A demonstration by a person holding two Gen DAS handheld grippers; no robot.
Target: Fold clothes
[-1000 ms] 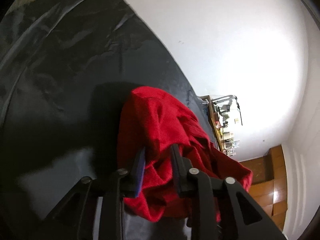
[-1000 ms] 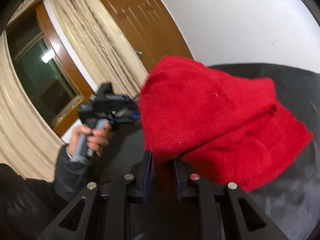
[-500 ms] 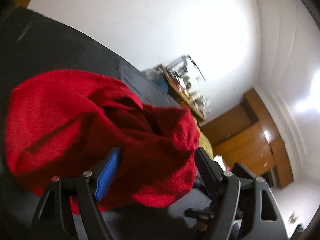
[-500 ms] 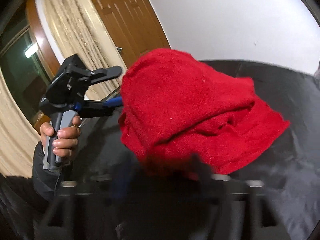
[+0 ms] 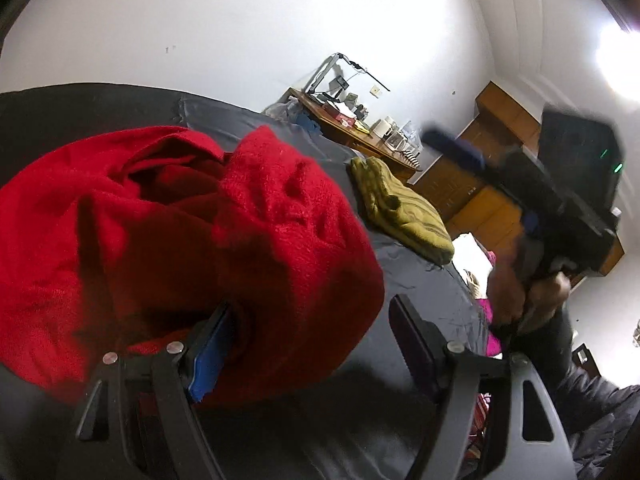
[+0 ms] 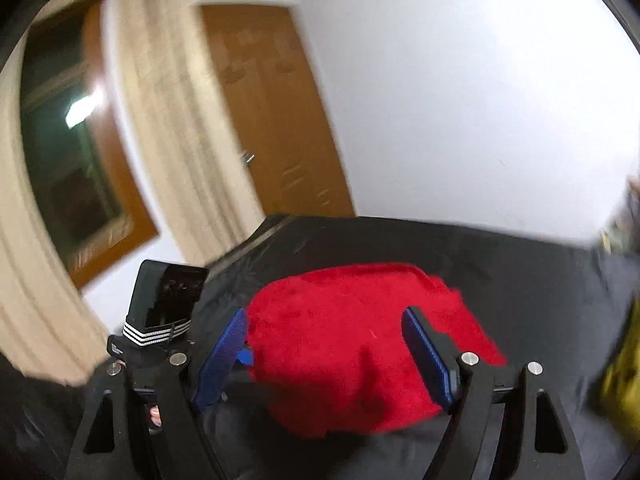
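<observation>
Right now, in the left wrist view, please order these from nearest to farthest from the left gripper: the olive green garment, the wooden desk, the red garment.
1. red garment, bunched against the left gripper, on its left side
2. olive green garment, farther along the dark sheet, to the right
3. wooden desk, past the sheet's far edge, by the white wall

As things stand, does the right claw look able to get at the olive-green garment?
Probably yes. The right claw is open and holds nothing, and the olive-green garment lies uncovered on the dark sheet, apart from the red garment, with nothing visible between them.
</observation>
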